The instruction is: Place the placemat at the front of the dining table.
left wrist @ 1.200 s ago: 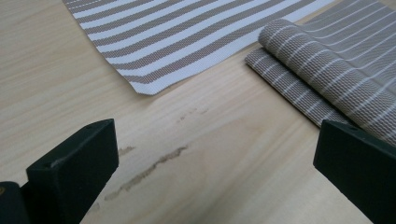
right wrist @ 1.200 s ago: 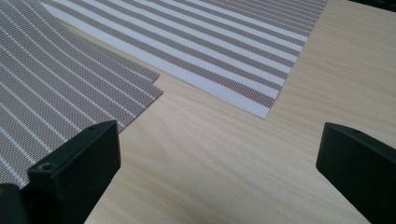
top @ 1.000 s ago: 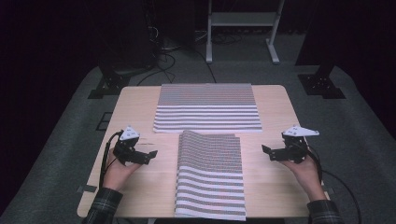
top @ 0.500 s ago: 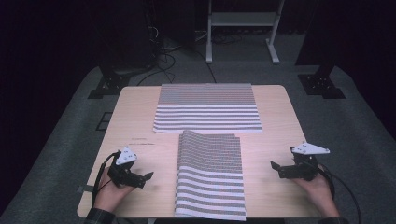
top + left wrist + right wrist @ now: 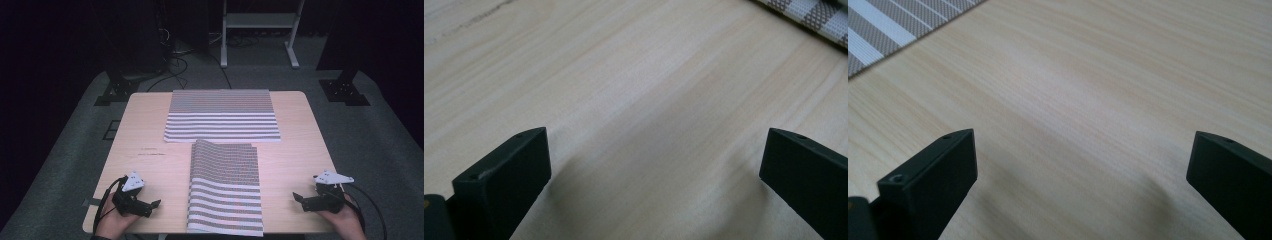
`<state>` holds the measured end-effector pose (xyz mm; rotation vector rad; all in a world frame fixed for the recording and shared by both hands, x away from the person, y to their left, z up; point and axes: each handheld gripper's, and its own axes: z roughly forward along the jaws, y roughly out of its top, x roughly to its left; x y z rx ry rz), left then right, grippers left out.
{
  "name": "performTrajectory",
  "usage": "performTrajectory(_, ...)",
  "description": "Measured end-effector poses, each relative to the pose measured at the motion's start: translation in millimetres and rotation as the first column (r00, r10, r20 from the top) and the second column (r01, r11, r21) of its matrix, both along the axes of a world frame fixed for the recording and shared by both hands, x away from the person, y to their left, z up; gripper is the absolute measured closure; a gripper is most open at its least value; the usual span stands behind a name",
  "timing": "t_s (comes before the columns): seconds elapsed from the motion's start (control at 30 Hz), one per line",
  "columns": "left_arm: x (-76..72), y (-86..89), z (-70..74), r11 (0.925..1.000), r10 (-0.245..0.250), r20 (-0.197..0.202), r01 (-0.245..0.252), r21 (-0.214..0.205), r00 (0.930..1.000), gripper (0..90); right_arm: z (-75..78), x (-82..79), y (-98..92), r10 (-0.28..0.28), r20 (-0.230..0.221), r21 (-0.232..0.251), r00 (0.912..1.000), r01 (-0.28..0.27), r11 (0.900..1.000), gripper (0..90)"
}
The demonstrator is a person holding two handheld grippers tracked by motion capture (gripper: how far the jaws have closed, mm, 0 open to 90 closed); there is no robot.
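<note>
Two striped cloths lie on the wooden table [image 5: 300, 150]. A wide folded one [image 5: 222, 115] rests at the back, and a narrower folded one [image 5: 226, 187] runs from the middle to the front edge. My left gripper [image 5: 156, 204] sits low at the front left, a short way left of the narrow cloth, open with bare wood between its jaws [image 5: 654, 165]. At the front right my right gripper [image 5: 296, 197] points toward the same cloth, open and holding nothing [image 5: 1083, 165]. A corner of striped cloth [image 5: 814, 17] shows in the left gripper view, and another edge [image 5: 893, 25] in the right gripper view.
Bare wood lies on both sides of the narrow cloth. Black cables [image 5: 370, 210] trail from each gripper over the front edge. Beyond the table are a dark floor, stand feet [image 5: 345, 90] and a white frame [image 5: 260, 30].
Both hands have drawn back toward the front edge of the table, away from the narrow cloth's sides. The cloths have not moved. Both grippers stay open.
</note>
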<state>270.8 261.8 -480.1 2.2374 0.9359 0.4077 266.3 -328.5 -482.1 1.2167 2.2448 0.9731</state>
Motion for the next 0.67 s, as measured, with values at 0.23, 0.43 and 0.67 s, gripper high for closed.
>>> performTrajectory(0.23,-4.1,4.9,-3.8,0.9993,-0.008,0.017,0.009,-0.037,0.9998,0.0,-6.6,1.6,-3.4,-0.007,-0.028,-0.013,0.9996,0.007,0.9999,0.0)
performTrajectory(0.43,-3.7,5.2,-3.8,0.9992,-0.020,0.018,0.021,-0.035,0.9996,0.0,-7.1,3.0,-5.0,-0.013,-0.052,0.005,0.9986,0.013,0.9999,0.0)
performTrajectory(0.67,-3.5,5.1,-3.9,0.9990,-0.023,0.018,0.024,-0.037,0.9996,0.0,-7.1,3.0,-5.0,-0.013,-0.052,0.005,0.9986,0.013,0.9999,0.0)
